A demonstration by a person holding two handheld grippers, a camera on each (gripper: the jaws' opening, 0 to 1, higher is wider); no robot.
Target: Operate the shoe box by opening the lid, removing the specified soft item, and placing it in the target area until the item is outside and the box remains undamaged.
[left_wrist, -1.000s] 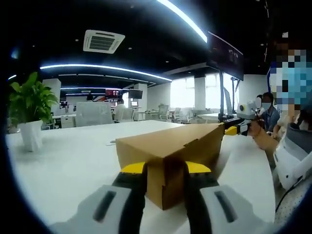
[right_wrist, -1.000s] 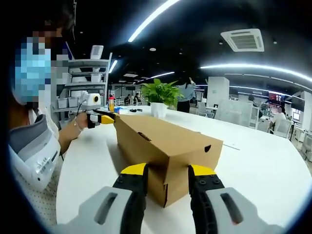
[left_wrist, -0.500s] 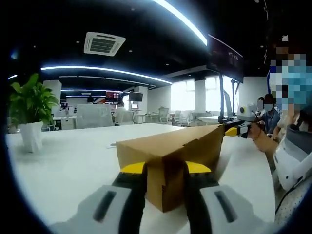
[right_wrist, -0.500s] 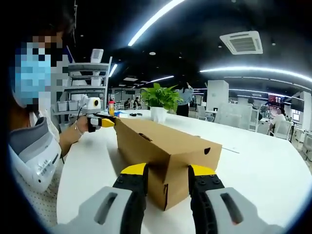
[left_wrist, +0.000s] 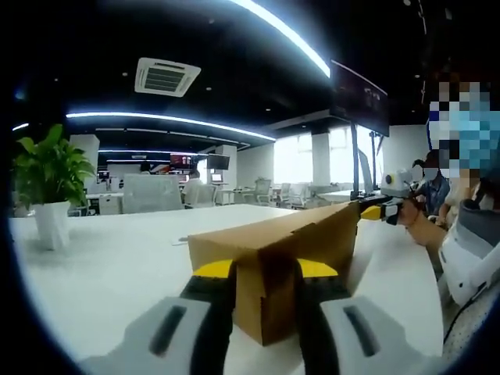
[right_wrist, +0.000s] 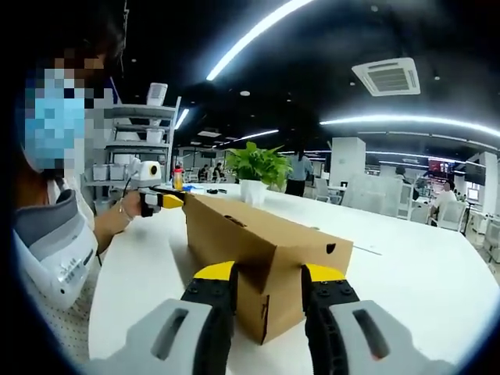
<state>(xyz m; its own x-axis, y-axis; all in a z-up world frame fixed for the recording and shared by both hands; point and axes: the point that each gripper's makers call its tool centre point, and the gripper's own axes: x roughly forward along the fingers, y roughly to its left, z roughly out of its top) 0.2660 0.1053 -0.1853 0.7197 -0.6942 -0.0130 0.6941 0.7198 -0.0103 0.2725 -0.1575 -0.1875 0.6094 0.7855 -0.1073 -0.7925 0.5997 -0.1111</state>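
Right now the left gripper (left_wrist: 264, 283) and the right gripper (right_wrist: 266, 283) each pinch one end of the closed shoe box (right_wrist: 262, 254), on the white table (right_wrist: 437, 281). Both should squeeze softly and lift evenly, so the cardboard stays unbent.

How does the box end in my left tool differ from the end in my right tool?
The end in the left tool shows plain cardboard, while the end in the right tool has a small dark hole. Seen from the left tool the box runs off to the right; from the right tool it runs off to the left. Shared: each tool's jaws straddle a box corner, and the lid is closed.
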